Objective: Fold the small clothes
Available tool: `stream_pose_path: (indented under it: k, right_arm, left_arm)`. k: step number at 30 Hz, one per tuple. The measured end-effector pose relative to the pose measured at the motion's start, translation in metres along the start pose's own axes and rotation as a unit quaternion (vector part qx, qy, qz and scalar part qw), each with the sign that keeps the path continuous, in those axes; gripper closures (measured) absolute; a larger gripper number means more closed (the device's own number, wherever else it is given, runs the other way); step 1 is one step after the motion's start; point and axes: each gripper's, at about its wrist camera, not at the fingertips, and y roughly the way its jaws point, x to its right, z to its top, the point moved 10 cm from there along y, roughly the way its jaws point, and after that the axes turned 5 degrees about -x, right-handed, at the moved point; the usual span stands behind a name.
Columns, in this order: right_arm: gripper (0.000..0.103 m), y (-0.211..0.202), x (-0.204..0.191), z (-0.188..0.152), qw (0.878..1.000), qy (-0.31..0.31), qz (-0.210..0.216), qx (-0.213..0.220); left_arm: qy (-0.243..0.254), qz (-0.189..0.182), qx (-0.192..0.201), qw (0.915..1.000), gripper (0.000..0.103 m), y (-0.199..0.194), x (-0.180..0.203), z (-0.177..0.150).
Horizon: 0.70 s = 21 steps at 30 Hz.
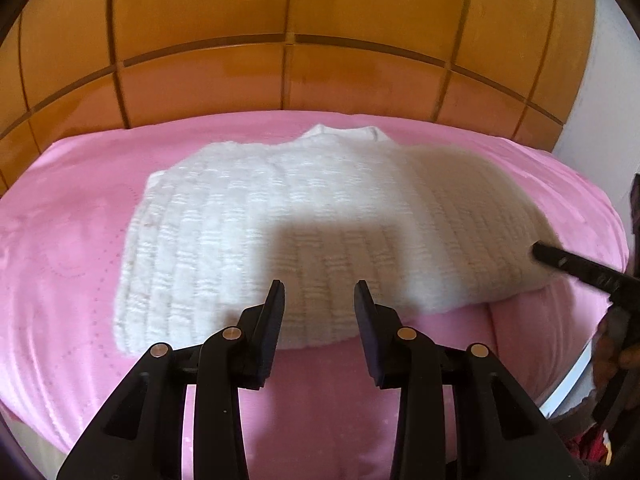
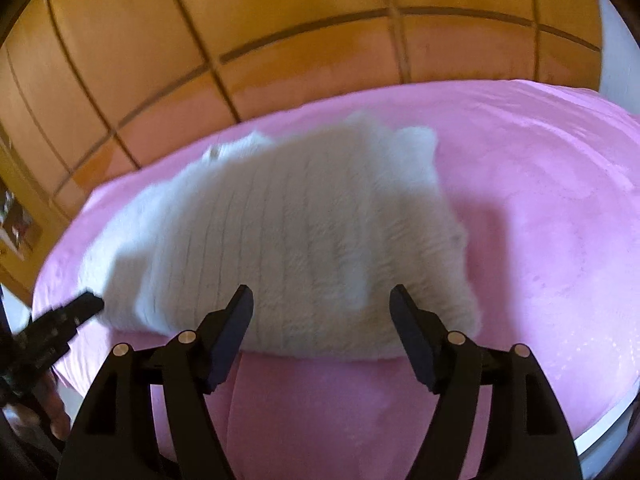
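White knitted sweater point(image 1: 304, 224) lies flat mid-bed on pink bedspread point(image 1: 72, 264), collar at far end, ribbed hem near. Fuzzy, chunky knit; sheet smooth with faint dotted pattern. Wooden panelled headboard point(image 1: 288, 72) behind. Left gripper point(image 1: 320, 292) jaws apart, empty, over near hem. Right gripper point(image 2: 322, 296) jaws wide apart, nothing between, near sweater's right edge.

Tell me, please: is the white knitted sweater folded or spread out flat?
Folded. The white sweater lies as a compact block on the pink bed cover; no sleeves stick out, and its near edge looks thick.
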Motion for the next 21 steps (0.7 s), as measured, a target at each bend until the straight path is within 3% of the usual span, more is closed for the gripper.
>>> stream_pose_path:
  k: [2,3,4,5,8,11,13,15,18,21]
  right_arm:
    - [0.032,-0.003,0.004,0.009,1.000,0.015,0.008,0.009]
    - [0.032,-0.004,0.005,0.012,1.000,0.020,0.012,0.011]
    - [0.032,-0.005,0.005,0.015,1.000,0.022,0.013,0.013]
    - [0.032,-0.005,0.005,0.018,1.000,0.022,0.012,0.015]
    - [0.032,-0.001,0.003,0.024,1.000,0.014,-0.003,0.013]
    - [0.032,0.022,0.017,0.019,0.999,0.023,-0.028,-0.029]
    - [0.037,0.037,0.029,0.015,0.998,0.029,-0.041,-0.048]
    - [0.036,0.032,0.034,0.018,0.998,0.043,-0.023,-0.037]
    - [0.018,0.019,0.052,0.020,0.997,0.076,-0.025,-0.009]
    - [0.017,0.025,0.070,0.012,0.992,0.120,0.004,-0.029]
  left_arm:
    - [-0.010,0.008,-0.001,0.9999,0.067,0.000,-0.009,0.000]
    - [-0.016,0.011,-0.001,0.9998,0.063,0.000,-0.014,0.001]
    - [-0.022,0.012,0.000,0.9997,0.050,-0.001,-0.019,0.000]
    - [-0.028,0.014,0.003,0.9995,0.048,-0.002,-0.023,0.000]
    - [-0.053,0.028,0.008,0.9982,0.048,-0.004,-0.044,0.000]
    - [-0.067,0.037,0.013,0.9970,0.048,-0.003,-0.064,0.001]
    - [-0.071,0.064,-0.008,0.9954,0.048,0.008,-0.083,-0.004]
    - [-0.089,0.058,-0.034,0.9937,0.048,0.020,-0.096,-0.011]
    - [-0.118,0.043,-0.016,0.9920,0.048,0.012,-0.109,-0.011]
    - [-0.126,0.049,0.004,0.9908,0.048,0.004,-0.115,-0.009]
